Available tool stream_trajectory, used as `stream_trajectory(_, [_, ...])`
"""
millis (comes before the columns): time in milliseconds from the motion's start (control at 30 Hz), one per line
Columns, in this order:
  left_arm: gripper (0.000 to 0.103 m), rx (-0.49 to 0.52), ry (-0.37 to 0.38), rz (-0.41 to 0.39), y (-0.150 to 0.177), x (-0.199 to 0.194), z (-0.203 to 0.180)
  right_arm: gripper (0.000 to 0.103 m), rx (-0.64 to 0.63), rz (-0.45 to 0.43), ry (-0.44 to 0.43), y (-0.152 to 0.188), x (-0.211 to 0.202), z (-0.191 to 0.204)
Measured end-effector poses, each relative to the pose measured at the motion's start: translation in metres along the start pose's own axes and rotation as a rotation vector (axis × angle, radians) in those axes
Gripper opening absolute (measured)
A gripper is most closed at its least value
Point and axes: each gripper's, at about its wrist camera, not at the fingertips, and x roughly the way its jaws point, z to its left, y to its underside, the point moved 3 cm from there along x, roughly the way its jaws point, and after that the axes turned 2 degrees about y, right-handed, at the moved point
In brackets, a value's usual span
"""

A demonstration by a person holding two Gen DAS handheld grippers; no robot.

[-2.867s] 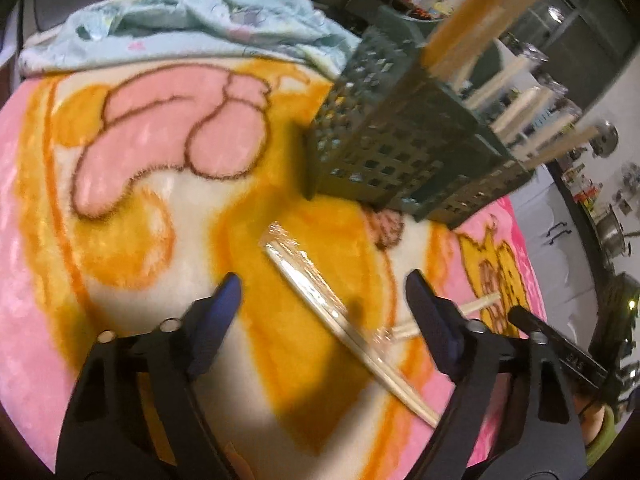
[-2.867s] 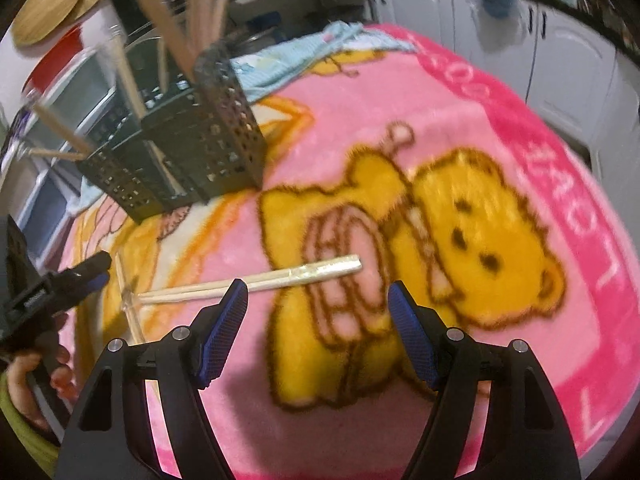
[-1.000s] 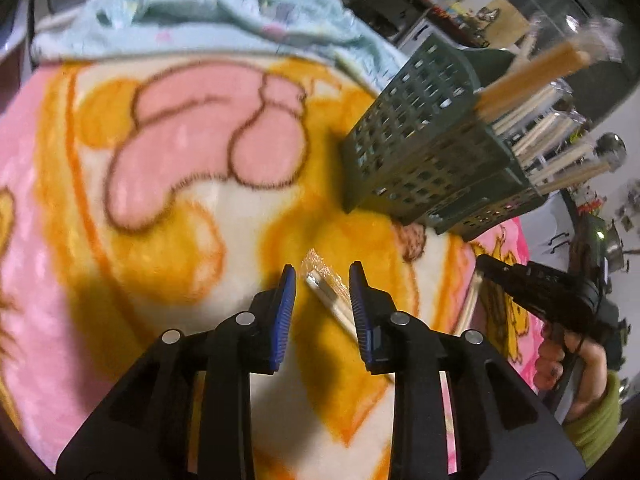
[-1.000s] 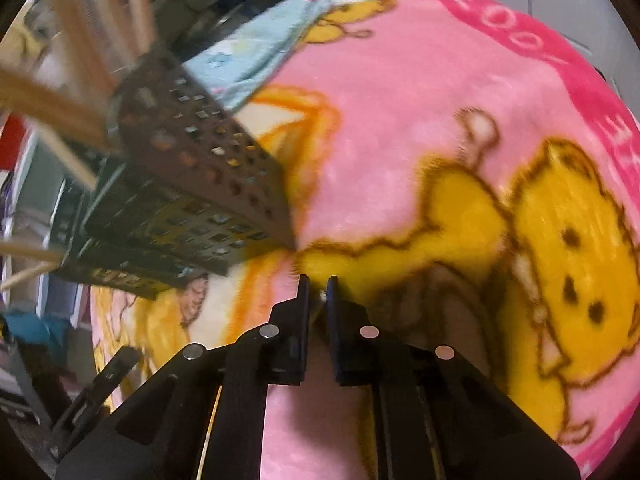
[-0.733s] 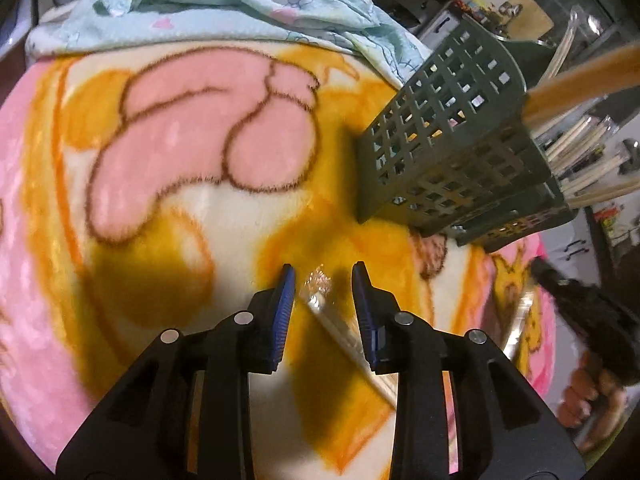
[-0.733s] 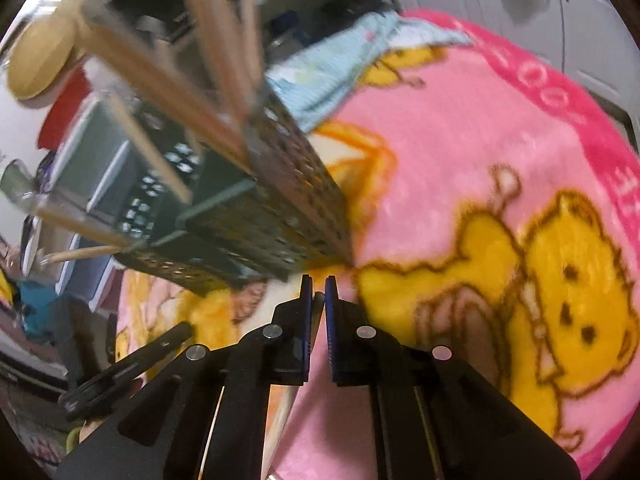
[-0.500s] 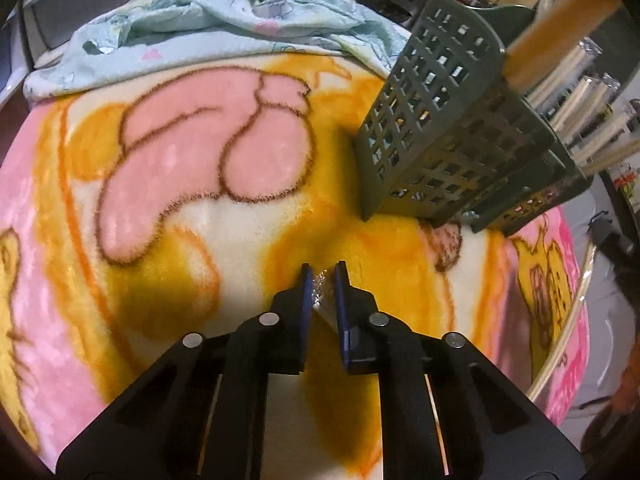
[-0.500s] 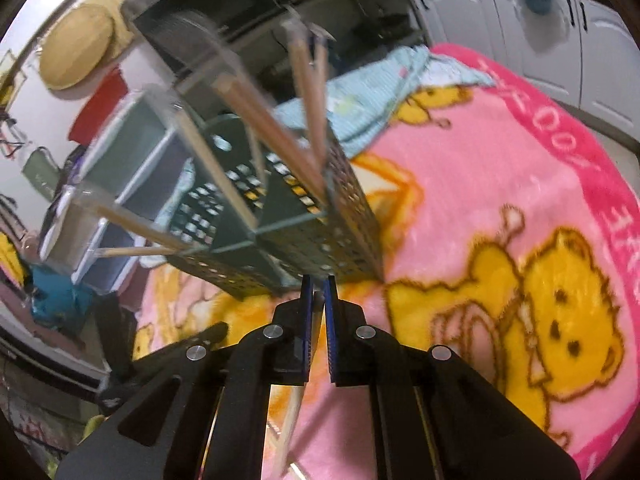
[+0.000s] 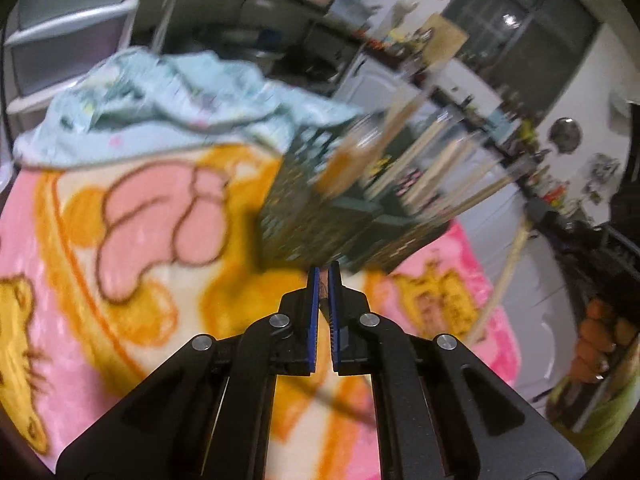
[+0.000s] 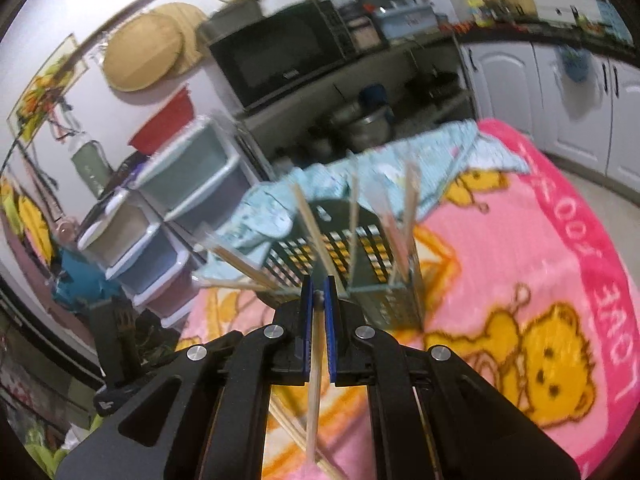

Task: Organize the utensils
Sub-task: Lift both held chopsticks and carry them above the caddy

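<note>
Pads clamp tight on both sides: the right tool (image 10: 319, 296) pinches a wrapped pair of chopsticks (image 10: 314, 392) that hangs down under its jaws, and the left tool (image 9: 323, 288) has just closed on a second wrapped pair, of which only a sliver shows. Just ahead stands the green perforated holder (image 10: 362, 264), already bristling with sticks, on the pink blanket (image 10: 520, 248). Best, I'd say, to tip each pair upright, aim for a free compartment and release low.

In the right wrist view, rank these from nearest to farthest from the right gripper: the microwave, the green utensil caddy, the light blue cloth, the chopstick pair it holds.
1. Chopstick pair: clamped in the right gripper, hanging below it.
2. Green utensil caddy: just ahead on the blanket.
3. Light blue cloth: behind the caddy, at the blanket's far edge.
4. Microwave: on the shelf beyond, upper centre.
</note>
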Motion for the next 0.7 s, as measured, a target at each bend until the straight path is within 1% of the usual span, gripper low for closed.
stream_trajectory(233, [0.001,0.088,0.101,-0.055,-0.029,-0.018,-0.053,0.006,-0.085,-0.066,-0.02,-0.021,-0.021,0.025])
stream_trajectory(333, [0.001,0.127,0.131,-0.072,-0.041,-0.023,-0.073,0.006,-0.114,-0.095,-0.022,-0.031,-0.027,0.032])
stream_trajectory(500, [0.001,0.175,0.163,-0.115,-0.065,-0.033,-0.097,0.006,-0.157,-0.164,-0.016,-0.051,-0.041,0.044])
stream_trajectory(700, [0.001,0.229,0.161,-0.191,-0.095,-0.049,-0.121,0.006,-0.2,-0.249,0.017,-0.077,-0.053,0.048])
